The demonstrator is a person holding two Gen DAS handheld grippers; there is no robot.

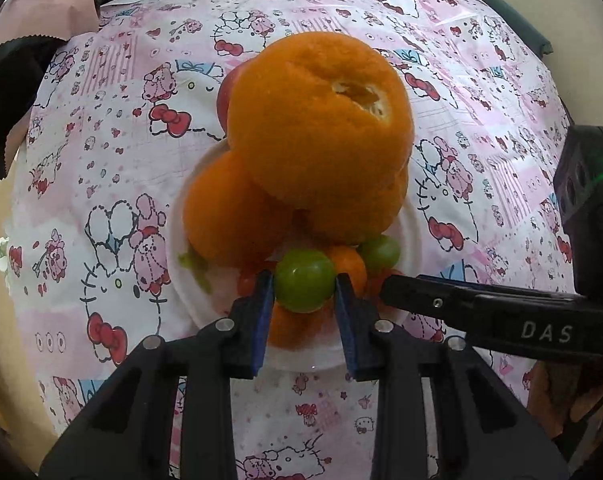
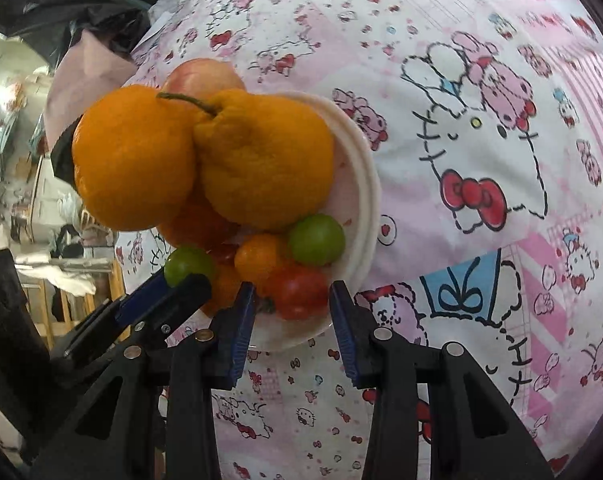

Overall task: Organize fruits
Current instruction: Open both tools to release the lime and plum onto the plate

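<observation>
Above the white plate [image 1: 173,248], the left tool [image 1: 304,286] clamps a green fruit [image 1: 304,285].

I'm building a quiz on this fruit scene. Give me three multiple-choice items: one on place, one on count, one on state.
1. Where does the fruit pile sit?
A. on a white plate
B. in a wire basket
C. on the bare cloth

2. How many small green fruits show?
A. none
B. two
C. five

3. What is the left tool doing?
A. hanging open, far from the fruit
B. shut on a green fruit
C. holding the stemmed orange

Key: 1 A, the white plate rims the pile. 2 B, one green fruit sits in the left tool, a second green fruit lies on the plate. 3 B, both pads touch it.
</observation>
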